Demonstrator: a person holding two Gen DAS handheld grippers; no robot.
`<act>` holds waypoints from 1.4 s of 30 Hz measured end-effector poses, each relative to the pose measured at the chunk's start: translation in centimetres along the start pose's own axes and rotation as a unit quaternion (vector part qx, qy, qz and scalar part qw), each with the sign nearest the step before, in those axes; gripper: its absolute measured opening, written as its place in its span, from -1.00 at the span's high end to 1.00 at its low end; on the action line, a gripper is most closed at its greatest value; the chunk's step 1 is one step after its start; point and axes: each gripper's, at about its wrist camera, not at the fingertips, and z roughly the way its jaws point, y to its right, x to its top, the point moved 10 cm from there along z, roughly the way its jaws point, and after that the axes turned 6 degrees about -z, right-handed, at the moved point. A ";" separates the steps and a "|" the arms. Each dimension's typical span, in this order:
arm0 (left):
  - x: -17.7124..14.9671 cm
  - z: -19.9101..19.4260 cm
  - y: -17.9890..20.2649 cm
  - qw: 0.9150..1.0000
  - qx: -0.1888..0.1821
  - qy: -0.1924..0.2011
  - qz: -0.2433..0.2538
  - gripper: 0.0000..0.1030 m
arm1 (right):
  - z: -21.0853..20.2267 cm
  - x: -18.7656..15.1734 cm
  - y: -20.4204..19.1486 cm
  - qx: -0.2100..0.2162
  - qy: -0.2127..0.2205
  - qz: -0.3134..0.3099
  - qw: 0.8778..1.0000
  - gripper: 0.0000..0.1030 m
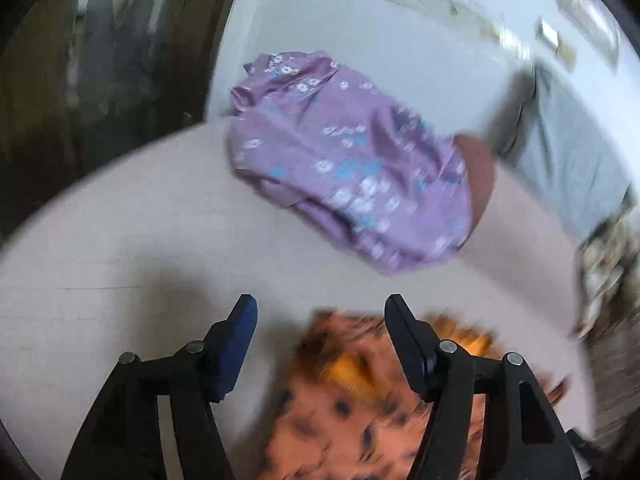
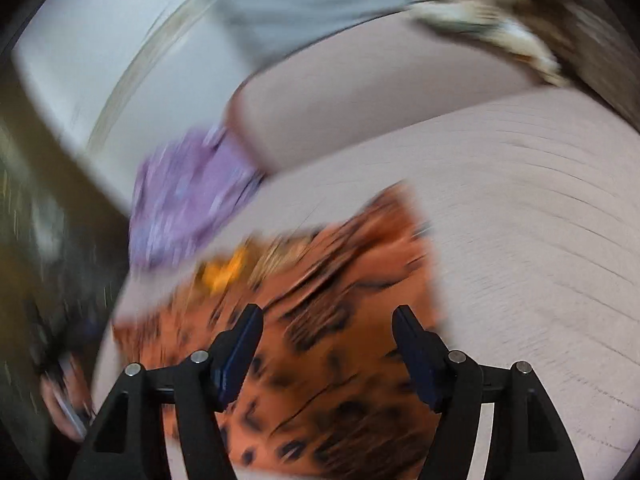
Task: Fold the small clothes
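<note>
An orange garment with dark spots (image 2: 340,320) lies flat on a pale pink surface (image 2: 520,220); it shows blurred at the bottom of the left wrist view too (image 1: 340,420). A crumpled purple garment with white and blue flowers (image 1: 344,160) sits at the surface's far edge, also seen in the right wrist view (image 2: 188,200). My left gripper (image 1: 320,312) is open above the orange garment's near edge, nothing between its fingers. My right gripper (image 2: 328,320) is open over the orange garment, its pads apart and not pressing on the cloth.
A white wall (image 1: 360,40) rises behind the surface. A grey cloth (image 1: 568,152) lies at the right. A patterned beige fabric (image 2: 480,8) is at the far right. Dark furniture (image 1: 80,80) stands to the left. A hand (image 2: 64,400) shows at the lower left.
</note>
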 end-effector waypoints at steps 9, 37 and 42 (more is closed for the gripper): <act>-10.4 3.3 2.2 0.987 -0.012 -0.143 0.069 -0.31 | 11.7 -7.4 -14.7 0.033 -0.155 -0.159 0.974 -0.17; -6.9 7.5 0.7 0.982 0.125 -0.083 0.111 -0.70 | 13.4 6.1 7.7 -0.158 -0.035 0.058 0.985 -0.26; -6.4 5.6 3.0 0.985 0.100 -0.054 0.130 -0.70 | 7.5 5.1 6.3 -0.127 -0.013 0.024 0.992 -0.26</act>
